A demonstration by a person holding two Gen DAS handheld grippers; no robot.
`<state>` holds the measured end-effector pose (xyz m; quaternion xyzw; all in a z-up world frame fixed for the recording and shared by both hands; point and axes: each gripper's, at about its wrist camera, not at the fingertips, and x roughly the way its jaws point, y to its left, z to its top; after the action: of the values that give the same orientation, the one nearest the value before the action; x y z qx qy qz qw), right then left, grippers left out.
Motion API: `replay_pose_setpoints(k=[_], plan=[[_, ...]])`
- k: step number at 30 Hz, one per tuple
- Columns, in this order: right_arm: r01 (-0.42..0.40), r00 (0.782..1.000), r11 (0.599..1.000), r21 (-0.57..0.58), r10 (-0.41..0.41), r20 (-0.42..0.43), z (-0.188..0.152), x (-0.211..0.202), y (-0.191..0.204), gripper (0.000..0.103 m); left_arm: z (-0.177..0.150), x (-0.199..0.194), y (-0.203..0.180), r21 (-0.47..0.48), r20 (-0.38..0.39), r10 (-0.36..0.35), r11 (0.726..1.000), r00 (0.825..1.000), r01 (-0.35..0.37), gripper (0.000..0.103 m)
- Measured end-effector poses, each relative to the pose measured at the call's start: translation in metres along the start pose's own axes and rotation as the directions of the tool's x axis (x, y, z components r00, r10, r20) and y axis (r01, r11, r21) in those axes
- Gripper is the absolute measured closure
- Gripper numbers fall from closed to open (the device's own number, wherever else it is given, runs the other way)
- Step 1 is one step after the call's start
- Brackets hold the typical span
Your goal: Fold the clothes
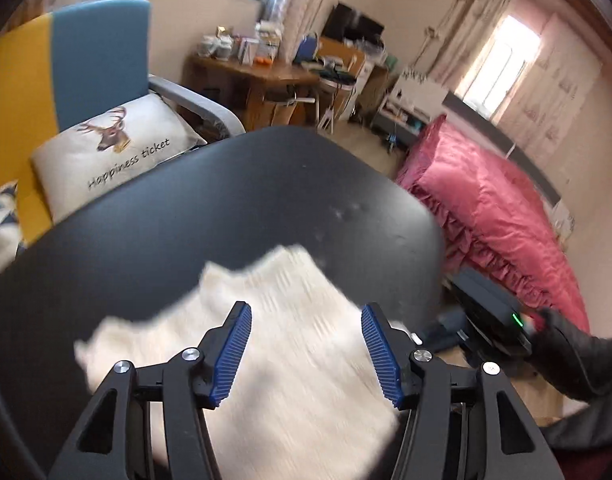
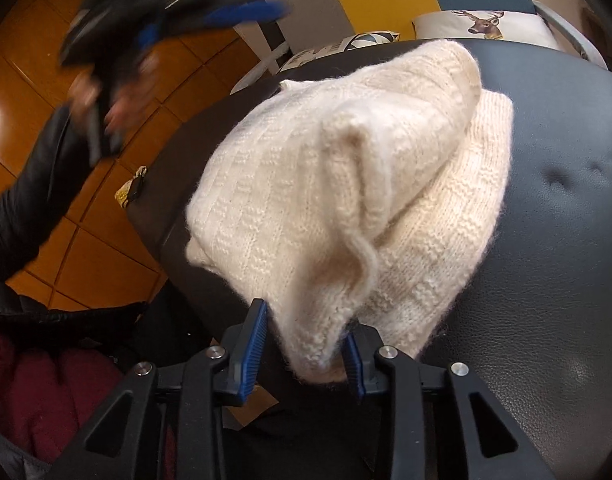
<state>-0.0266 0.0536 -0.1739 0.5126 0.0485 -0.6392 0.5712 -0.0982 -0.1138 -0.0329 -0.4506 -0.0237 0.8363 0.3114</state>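
Note:
A cream knitted sweater (image 2: 289,184) lies partly folded on the black padded table (image 2: 546,240). My right gripper (image 2: 303,320) is shut on a thick near corner of it, and a ridge of knit rises from the table toward the fingers. In the left wrist view the sweater (image 1: 297,352) is blurred, and my left gripper (image 1: 306,308) hovers over it, open, with nothing between its blue pads (image 1: 235,352). The right wrist view shows the left gripper (image 2: 177,12) as a blur high at the left, held by a hand in a black sleeve (image 2: 29,184).
A blue and yellow chair (image 1: 85,60) with a deer cushion (image 1: 117,152) stands behind the table. A pink bed (image 1: 498,208) lies to the right and a cluttered wooden desk (image 1: 265,72) at the back. A black device with a green light (image 1: 494,312) sits off the table's right edge.

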Motion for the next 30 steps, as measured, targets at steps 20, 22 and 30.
replay_pose_setpoints(k=[20, 22, 30], plan=[[-0.096, 0.995, 0.995, 0.024, 0.097, -0.037, 0.000, 0.008, -0.015, 0.065, 0.042, 0.124, -0.004, 0.191, -0.335, -0.053, 0.974, 0.941, 0.123, 0.090], [-0.068, 0.996, 0.998, 0.009, 0.068, -0.053, 0.003, 0.007, -0.010, 0.065, 0.037, 0.108, -0.003, 0.159, -0.264, -0.063, 0.981, 0.963, 0.108, 0.091], [0.009, 1.000, 0.997, -0.077, -0.010, -0.020, 0.028, -0.021, 0.023, 0.094, 0.041, 0.045, 0.012, 0.062, -0.004, -0.078, 0.995, 0.997, 0.078, 0.091]])
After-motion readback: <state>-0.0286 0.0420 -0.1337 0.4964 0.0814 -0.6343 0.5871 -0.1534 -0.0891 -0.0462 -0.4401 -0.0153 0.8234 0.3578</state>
